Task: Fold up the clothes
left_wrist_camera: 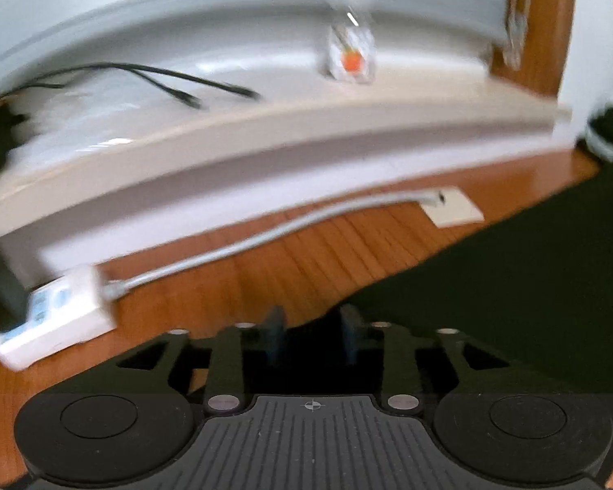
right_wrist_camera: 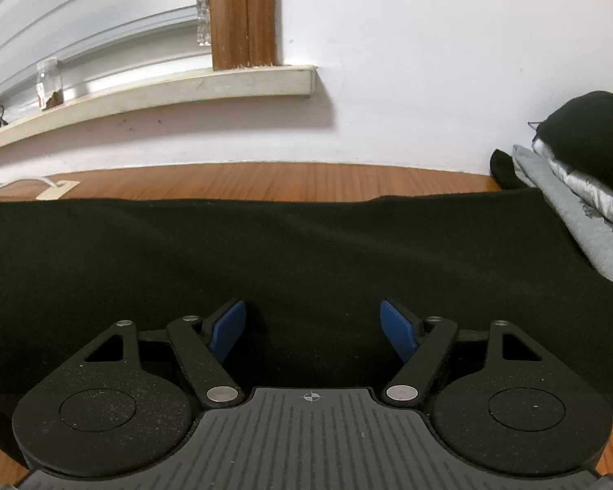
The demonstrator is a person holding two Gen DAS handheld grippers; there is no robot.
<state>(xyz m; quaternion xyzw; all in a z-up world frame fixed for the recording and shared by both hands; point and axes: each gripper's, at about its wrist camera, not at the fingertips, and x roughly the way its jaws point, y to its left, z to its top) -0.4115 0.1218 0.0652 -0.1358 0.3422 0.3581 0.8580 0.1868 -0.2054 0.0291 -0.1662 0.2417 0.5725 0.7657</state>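
Note:
A large black garment (right_wrist_camera: 290,253) lies spread flat on the wooden table (right_wrist_camera: 265,179), filling the middle of the right wrist view. My right gripper (right_wrist_camera: 312,328) is open just above it, blue pads (right_wrist_camera: 229,326) wide apart and empty. In the blurred left wrist view the same black garment (left_wrist_camera: 511,277) fills the lower right. My left gripper (left_wrist_camera: 312,339) sits at its left edge with the fingers close together and dark cloth between them; the blur hides the grip.
A stack of folded clothes (right_wrist_camera: 584,188), black on silver on grey, stands at the right by the white wall. A windowsill (right_wrist_camera: 163,90) holds a small jar (right_wrist_camera: 49,81). A white power strip (left_wrist_camera: 57,318) with its cable (left_wrist_camera: 245,245) lies on the table at the left.

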